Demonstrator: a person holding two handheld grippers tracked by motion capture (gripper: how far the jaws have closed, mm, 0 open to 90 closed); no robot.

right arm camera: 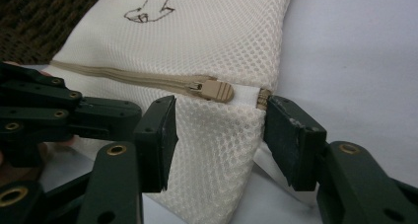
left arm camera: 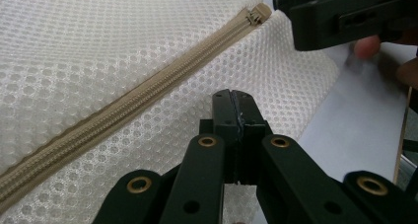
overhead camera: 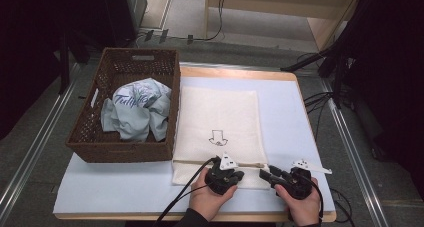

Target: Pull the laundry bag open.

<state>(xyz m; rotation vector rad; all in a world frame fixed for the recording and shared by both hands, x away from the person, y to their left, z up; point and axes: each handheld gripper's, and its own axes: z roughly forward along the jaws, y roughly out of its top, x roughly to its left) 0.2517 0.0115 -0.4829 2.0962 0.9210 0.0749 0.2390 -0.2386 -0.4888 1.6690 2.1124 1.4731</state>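
Overhead, high view: a pale blue mat (overhead camera: pixel 295 112) covers a wooden table (overhead camera: pixel 240 73); grey floor with metal rails and cables lies around it, dark stands at both sides.
Mesh bag, high view: the cream mesh bag (overhead camera: pixel 220 122) lies flat ahead of both claws, its near hem under them.
Basket, high view: a brown wicker basket (overhead camera: pixel 125 152) with a crumpled cloth (overhead camera: pixel 135 112) sits far off to the left of the left gripper (overhead camera: pixel 226 174).
Right gripper, high view: the right gripper (overhead camera: pixel 266 174) points left at the bag's near right corner.
Left gripper view: jaws clenched together over the mesh; whether they pinch fabric is probably hidden. The zipper (left arm camera: pixel 123 105) runs just ahead.
Right gripper view: jaws apart, the bag's corner between them, pads not pressing; the zipper pull (right arm camera: pixel 212 90) sits just beyond.
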